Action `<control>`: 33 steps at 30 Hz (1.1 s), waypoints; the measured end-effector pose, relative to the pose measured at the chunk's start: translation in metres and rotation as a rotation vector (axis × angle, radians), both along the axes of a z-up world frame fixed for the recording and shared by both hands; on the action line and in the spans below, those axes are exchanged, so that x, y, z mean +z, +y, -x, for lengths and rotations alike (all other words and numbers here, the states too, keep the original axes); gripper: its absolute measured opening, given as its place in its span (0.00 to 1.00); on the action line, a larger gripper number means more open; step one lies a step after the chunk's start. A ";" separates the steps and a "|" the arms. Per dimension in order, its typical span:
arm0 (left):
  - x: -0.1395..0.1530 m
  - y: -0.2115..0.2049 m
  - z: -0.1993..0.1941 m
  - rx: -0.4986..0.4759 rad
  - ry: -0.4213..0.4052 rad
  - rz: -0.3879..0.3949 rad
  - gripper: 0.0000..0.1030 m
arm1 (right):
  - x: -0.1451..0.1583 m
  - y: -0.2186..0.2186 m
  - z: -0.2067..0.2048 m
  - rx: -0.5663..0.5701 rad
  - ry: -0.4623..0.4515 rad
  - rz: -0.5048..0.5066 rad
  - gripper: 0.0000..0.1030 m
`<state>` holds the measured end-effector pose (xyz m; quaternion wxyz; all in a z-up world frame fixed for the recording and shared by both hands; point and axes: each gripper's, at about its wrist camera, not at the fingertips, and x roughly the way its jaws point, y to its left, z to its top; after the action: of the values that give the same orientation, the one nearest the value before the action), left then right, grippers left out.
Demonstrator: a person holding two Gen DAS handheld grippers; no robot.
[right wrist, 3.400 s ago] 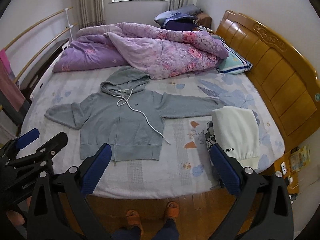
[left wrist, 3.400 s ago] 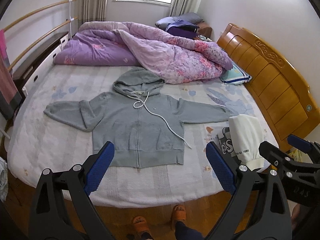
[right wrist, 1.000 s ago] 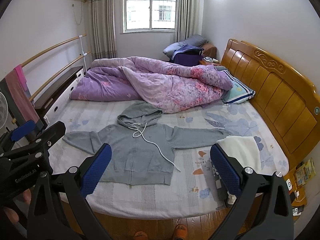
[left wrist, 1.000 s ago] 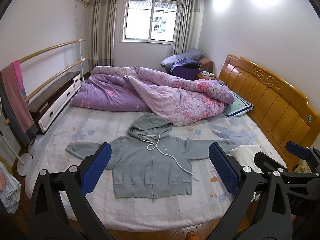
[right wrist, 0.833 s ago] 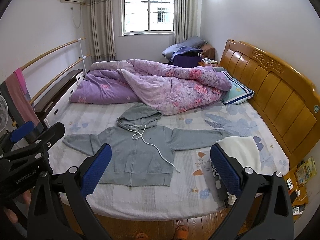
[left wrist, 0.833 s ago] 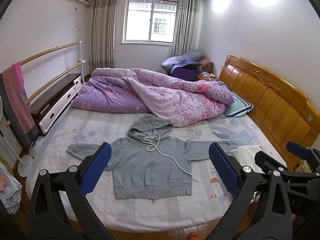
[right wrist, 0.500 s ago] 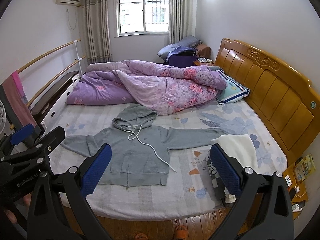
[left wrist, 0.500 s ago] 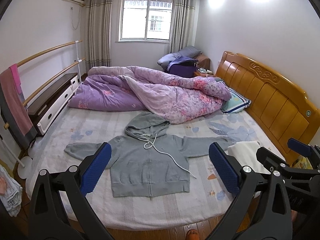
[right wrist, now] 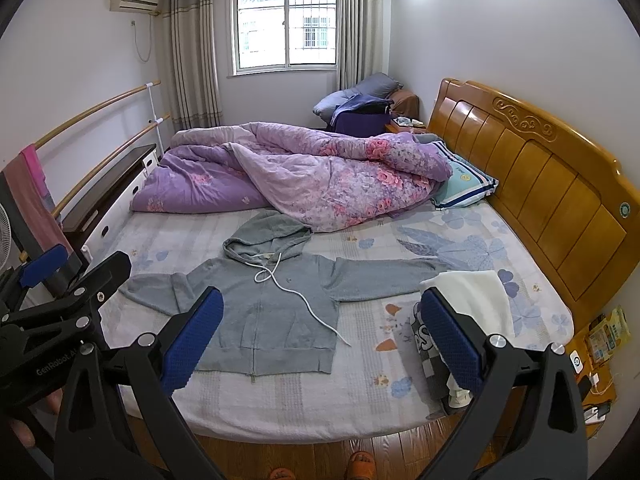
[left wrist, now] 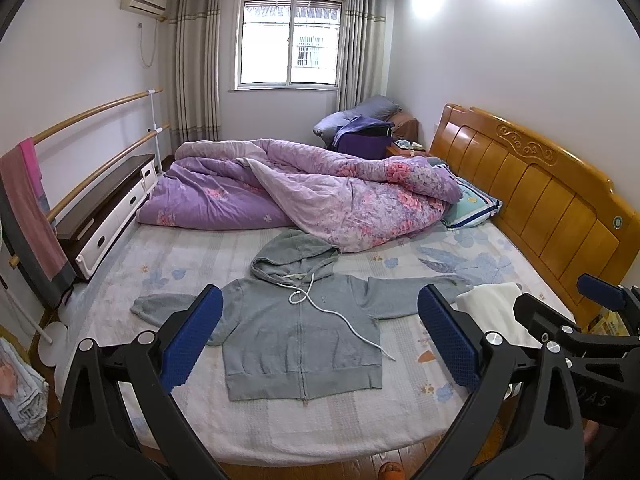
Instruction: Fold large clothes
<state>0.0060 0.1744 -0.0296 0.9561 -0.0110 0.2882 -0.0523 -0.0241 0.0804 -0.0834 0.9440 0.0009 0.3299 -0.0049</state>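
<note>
The grey hoodie (left wrist: pixel 300 340) is spread flat, front up, on the bed (left wrist: pixel 320 424), sleeves out, seemingly for folding. Both the left gripper (left wrist: pixel 320 338) and right gripper (right wrist: pixel 322 338) are held wide open and empty, well short of it.

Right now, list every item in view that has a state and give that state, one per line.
grey hoodie: spread flat, unfolded, zipped
white drawstring: loose across the chest
white garment: folded, near the headboard
purple quilt: bunched up
curtains: drawn open
left gripper: open, empty
right gripper: open, empty
</note>
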 end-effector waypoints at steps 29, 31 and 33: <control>-0.002 0.003 -0.004 -0.027 -0.029 -0.017 0.95 | -0.002 -0.004 0.004 -0.007 0.006 -0.003 0.92; -0.003 0.004 -0.004 -0.023 -0.028 -0.016 0.95 | -0.003 -0.004 0.004 -0.007 0.007 -0.004 0.92; -0.003 0.005 -0.004 -0.022 -0.029 -0.016 0.95 | -0.003 -0.005 0.004 -0.007 0.006 -0.004 0.92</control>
<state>0.0103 0.1795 -0.0330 0.9596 0.0007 0.2748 -0.0604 -0.0277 0.0758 -0.0864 0.9429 0.0038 0.3329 -0.0078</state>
